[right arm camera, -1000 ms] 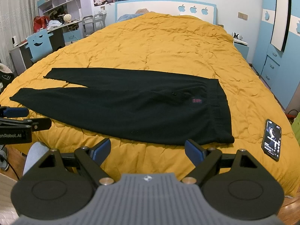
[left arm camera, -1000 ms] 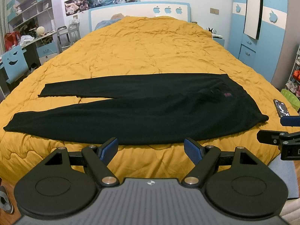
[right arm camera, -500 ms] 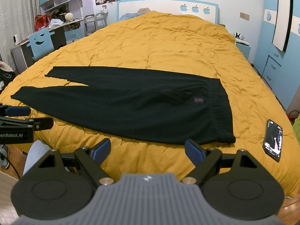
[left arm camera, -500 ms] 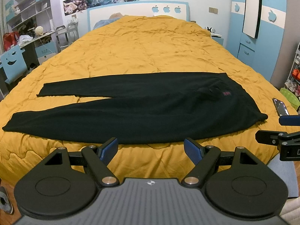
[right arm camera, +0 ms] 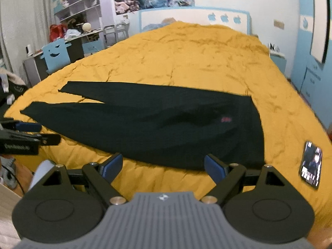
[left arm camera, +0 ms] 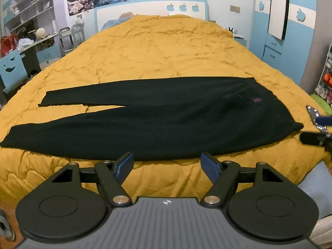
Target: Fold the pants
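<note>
Black pants [left arm camera: 166, 120] lie flat across the yellow quilt [left arm camera: 166, 51], waistband at the right, both legs spread toward the left. They also show in the right wrist view [right arm camera: 166, 128]. My left gripper [left arm camera: 167, 164] is open and empty, just short of the near leg's front edge. My right gripper [right arm camera: 162, 165] is open and empty, close to the near edge by the waistband. The left gripper shows at the left edge of the right wrist view [right arm camera: 29, 137]; the right gripper shows at the right edge of the left wrist view [left arm camera: 317, 132].
A phone [right arm camera: 310, 165] lies on the quilt right of the waistband. A desk with a blue chair [right arm camera: 56, 57] stands left of the bed. Blue wardrobes [left arm camera: 290, 31] stand on the right. The headboard [left arm camera: 151, 10] is at the far end.
Both grippers have moved a little closer to the pants' near edge; the right wrist view has shifted and blurred. Both grippers stay open. The pants have not moved.
</note>
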{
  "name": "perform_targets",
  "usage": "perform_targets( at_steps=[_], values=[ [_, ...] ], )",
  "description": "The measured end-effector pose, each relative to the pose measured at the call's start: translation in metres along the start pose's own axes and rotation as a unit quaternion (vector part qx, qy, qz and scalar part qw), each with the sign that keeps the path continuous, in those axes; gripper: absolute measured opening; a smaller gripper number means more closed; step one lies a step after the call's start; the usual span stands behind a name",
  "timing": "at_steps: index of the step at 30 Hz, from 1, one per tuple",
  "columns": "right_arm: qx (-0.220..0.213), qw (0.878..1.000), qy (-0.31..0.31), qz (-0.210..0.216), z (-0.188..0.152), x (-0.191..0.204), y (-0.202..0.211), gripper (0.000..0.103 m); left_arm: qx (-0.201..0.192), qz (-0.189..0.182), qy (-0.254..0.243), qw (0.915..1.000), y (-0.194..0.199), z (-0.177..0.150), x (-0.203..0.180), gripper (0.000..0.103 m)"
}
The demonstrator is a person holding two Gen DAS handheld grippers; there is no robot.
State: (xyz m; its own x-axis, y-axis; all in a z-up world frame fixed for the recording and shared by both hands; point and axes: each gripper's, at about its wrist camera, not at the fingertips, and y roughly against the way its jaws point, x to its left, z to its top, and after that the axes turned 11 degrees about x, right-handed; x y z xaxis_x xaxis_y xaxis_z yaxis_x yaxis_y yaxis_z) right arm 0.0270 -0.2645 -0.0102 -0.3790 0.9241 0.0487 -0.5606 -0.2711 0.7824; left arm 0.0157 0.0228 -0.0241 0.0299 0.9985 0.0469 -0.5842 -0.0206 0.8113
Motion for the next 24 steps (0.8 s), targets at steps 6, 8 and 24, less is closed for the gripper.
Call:
perform_targets(
  at_steps=[6, 8, 24],
  values=[
    [0.032, 0.995, 0.095, -0.017, 0.009, -0.025, -0.034, 0.058, -0.004, 0.016, -0.027, 0.9995, -0.020, 0.005, 0.038, 0.076],
    [0.055, 0.990, 0.131, -0.023, 0.009, -0.036, -0.049, 0.048, -0.006, 0.029, -0.037, 0.9989, -0.026, 0.007, 0.051, 0.075],
    [0.181, 0.865, 0.460, -0.086, -0.010, -0.090, -0.151, 0.034, 0.054, 0.185, -0.106, 0.9755, -0.086, 0.013, 0.159, 0.075]
  ],
)
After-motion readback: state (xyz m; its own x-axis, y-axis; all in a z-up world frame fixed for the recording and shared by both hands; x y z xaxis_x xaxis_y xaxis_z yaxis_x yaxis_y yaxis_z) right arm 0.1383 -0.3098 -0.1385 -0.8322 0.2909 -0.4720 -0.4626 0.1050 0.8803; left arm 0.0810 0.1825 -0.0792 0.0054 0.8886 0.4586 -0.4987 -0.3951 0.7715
